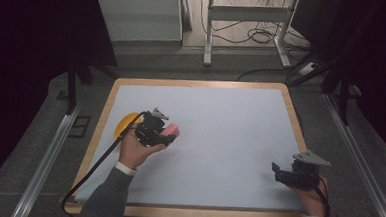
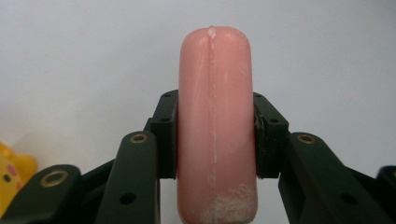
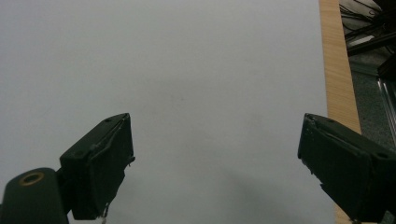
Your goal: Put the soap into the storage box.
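Handling: pink sausage-shaped toy [image 2: 215, 126] looks smooth, light and slightly yielding, likely rubbery; a whitish scuffed patch near its lower end may give more friction than the glossy skin. Judged slippery if pinched near a rounded end.
Hold point: mid-length, across the narrow width, where the sides run parallel; that is where the pads sit now.
Left gripper [image 1: 152, 129]: clamped on the pink sausage-shaped toy, one pad pressed on each side, the rounded tip standing out beyond the jaws.
Toy relative to left gripper: between the jaws, touching both, its seam facing the camera; in the high view it pokes out on the gripper's right.
Right gripper [image 3: 215, 158]: jaws spread wide, nothing between them; well apart from the toy, to its right and nearer the person.
Yellow toy [image 1: 126, 121]: just beside the pink one, on its left, partly hidden by the gripper.
Table [image 1: 230, 115]: white mat with wooden rim, beneath the toy.
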The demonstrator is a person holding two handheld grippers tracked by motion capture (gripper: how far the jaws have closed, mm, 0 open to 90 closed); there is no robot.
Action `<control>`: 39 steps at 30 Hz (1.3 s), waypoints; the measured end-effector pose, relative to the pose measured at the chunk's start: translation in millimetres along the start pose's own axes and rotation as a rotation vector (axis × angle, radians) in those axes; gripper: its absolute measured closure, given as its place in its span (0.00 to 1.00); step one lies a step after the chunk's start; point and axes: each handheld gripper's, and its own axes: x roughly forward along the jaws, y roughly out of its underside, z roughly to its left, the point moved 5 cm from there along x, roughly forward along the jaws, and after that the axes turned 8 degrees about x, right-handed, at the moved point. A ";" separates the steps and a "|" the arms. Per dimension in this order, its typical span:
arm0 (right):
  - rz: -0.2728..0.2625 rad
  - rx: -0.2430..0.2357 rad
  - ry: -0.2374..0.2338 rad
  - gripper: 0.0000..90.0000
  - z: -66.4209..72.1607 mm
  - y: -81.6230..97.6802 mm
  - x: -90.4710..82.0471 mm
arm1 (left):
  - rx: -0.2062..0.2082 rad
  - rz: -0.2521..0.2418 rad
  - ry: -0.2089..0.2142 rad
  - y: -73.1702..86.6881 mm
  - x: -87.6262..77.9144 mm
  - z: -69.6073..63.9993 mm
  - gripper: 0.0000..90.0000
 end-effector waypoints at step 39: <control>0.004 0.006 0.002 0.11 -1.6 0.7 0.4 | -0.062 -0.033 -0.070 9.8 -35.7 36.2 0.67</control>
